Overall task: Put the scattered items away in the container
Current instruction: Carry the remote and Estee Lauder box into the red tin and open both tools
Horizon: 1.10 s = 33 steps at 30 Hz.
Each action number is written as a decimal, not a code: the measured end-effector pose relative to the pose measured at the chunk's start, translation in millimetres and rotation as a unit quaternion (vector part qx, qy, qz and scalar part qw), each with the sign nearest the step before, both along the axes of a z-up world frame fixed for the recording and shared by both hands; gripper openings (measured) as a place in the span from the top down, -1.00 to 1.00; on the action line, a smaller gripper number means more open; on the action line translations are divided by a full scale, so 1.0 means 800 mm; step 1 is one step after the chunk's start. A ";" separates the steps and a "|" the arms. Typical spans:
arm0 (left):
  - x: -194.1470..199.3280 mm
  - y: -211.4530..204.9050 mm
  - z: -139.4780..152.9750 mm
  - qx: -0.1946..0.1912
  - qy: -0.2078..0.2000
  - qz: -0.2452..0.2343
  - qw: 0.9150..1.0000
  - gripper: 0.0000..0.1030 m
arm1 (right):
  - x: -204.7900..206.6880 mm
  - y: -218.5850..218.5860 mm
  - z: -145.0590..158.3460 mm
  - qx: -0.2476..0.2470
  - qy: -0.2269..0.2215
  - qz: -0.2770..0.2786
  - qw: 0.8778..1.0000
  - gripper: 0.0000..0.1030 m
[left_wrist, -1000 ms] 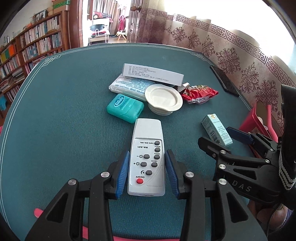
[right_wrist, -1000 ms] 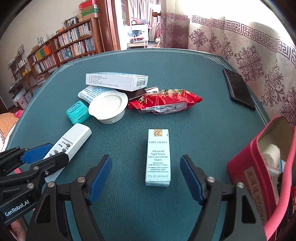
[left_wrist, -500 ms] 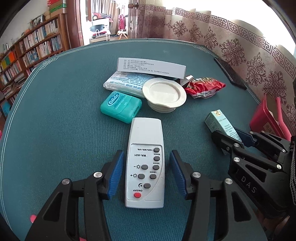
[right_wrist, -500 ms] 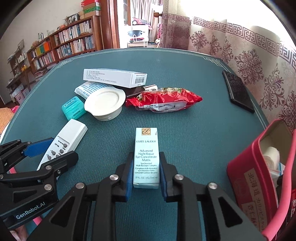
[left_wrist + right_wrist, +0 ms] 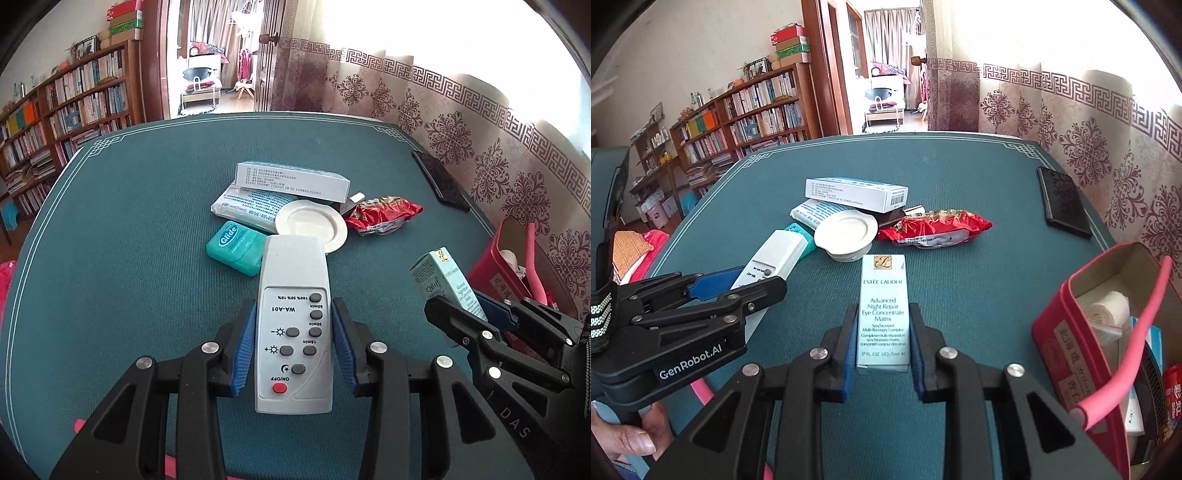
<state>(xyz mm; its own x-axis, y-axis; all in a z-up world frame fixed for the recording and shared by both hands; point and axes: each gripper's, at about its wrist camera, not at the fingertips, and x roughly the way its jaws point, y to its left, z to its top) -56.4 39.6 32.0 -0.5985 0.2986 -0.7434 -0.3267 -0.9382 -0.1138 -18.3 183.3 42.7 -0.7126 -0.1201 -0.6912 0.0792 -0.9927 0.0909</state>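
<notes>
Green felt covers the bench (image 5: 110,258); left tongs (image 5: 293,345) clamp the remote (image 5: 293,295), right tongs (image 5: 882,343) clamp the cosmetics box (image 5: 883,295), both near the red container (image 5: 1067,332); floss (image 5: 232,247), dish (image 5: 846,230) and snack packet (image 5: 934,230) remain scattered.

Bookshelves (image 5: 738,110) line the wall; patterned curtains (image 5: 1089,129) hang beside the green table (image 5: 960,177).
</notes>
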 end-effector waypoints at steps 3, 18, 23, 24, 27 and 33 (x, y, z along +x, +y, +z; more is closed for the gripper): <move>0.003 0.023 0.011 0.004 0.010 -0.012 1.000 0.18 | 0.018 0.007 0.018 -0.005 0.019 -0.003 1.000 0.48; 0.061 0.117 0.068 0.034 0.055 -0.114 0.991 0.18 | 0.097 0.101 0.070 0.000 0.086 -0.103 0.991 0.48; 0.078 0.160 0.077 0.041 0.059 -0.158 0.985 0.18 | 0.121 0.147 0.071 0.011 0.085 -0.151 0.985 0.48; 0.080 0.168 0.078 0.042 0.060 -0.164 0.984 0.18 | 0.126 0.156 0.069 0.013 0.084 -0.161 0.983 0.48; 0.087 0.191 0.081 0.044 0.060 -0.185 0.980 0.18 | 0.138 0.183 0.064 0.013 0.076 -0.187 0.979 0.48; 0.101 0.233 0.085 0.043 0.062 -0.219 0.973 0.18 | 0.158 0.220 0.056 0.011 0.063 -0.218 0.974 0.48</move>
<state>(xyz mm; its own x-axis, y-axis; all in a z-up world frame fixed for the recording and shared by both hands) 24.0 226.3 100.3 -0.4834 0.6034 -0.6342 -0.7100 -0.6940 -0.1192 108.2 358.9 87.3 -0.7725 0.2264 -0.5932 -0.3409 -0.9361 0.0866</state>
